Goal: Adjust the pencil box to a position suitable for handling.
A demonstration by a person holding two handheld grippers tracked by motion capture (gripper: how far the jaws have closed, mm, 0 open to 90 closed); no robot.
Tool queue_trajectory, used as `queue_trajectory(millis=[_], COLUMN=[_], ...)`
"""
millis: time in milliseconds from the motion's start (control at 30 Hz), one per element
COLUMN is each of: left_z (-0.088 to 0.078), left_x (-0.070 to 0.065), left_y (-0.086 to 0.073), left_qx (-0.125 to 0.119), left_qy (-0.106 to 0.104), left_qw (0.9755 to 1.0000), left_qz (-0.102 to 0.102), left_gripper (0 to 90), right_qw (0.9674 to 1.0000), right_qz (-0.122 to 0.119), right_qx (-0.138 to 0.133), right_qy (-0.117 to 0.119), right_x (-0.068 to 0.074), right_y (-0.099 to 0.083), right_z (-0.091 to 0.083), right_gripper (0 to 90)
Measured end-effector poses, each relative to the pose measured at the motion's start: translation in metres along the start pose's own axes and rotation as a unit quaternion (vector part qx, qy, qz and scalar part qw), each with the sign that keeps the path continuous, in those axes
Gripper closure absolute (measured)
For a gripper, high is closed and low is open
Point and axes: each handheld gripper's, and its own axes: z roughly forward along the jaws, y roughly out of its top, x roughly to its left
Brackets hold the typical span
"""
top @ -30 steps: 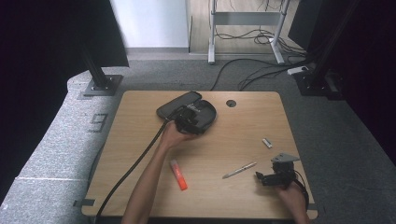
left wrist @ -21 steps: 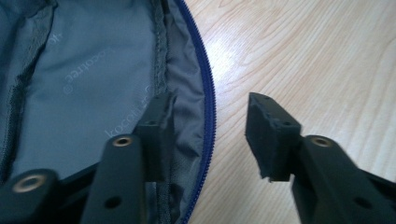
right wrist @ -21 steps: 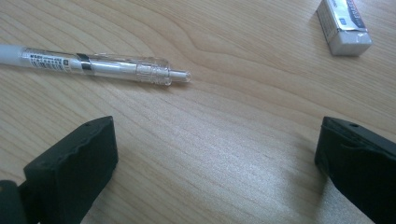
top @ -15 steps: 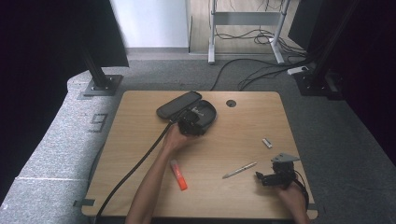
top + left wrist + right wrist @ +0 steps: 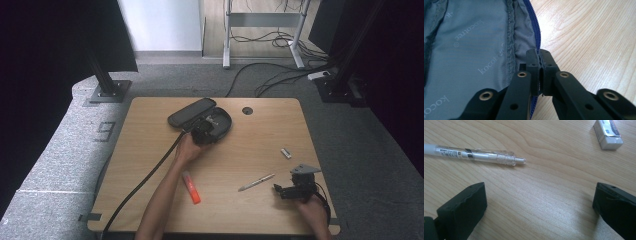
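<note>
An open dark pencil case (image 5: pixel 220 122) with grey lining (image 5: pixel 474 50) and a blue zipper lies at the table's far middle. My left gripper (image 5: pixel 205 134) sits at its near rim. Its jaws have just been closing and now stand shut (image 5: pixel 540 56), pinching the zipper edge between the pads. My right gripper (image 5: pixel 280 190) rests open near the front right corner, with bare wood between its fingers (image 5: pixel 540 195). A white-and-clear pen (image 5: pixel 256 182) (image 5: pixel 474 155) lies just beyond it. A small white eraser (image 5: pixel 286 153) (image 5: pixel 608 133) lies farther off.
An orange highlighter (image 5: pixel 191 187) lies at the front middle beside the left forearm. A black cable trails from the left gripper off the table's front left edge. A round cable hole (image 5: pixel 247 110) sits right of the case.
The left hand has barely shifted at the case's near rim. The right hand, pen, eraser and highlighter lie where they were.
</note>
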Motion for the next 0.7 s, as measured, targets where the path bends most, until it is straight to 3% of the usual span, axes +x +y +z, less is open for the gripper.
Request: queue_trajectory(millis=[367, 700], left_z=[-0.002, -0.002], left_x=[-0.003, -0.020], left_y=[-0.001, 0.002], left_qx=[-0.004, -0.007], left_qy=[-0.030, -0.050], left_qw=[0.9995, 0.9987], left_qz=[-0.005, 0.006], left_gripper=[88.6, 88.6], right_qw=[1.0000, 1.0000], right_qz=[0.000, 0.000], right_qx=[0.000, 0.000], right_qy=[0.000, 0.000], right_x=[0.000, 0.000], right_y=[0.000, 0.000], right_z=[0.000, 0.000], right_gripper=[0.0, 0.0])
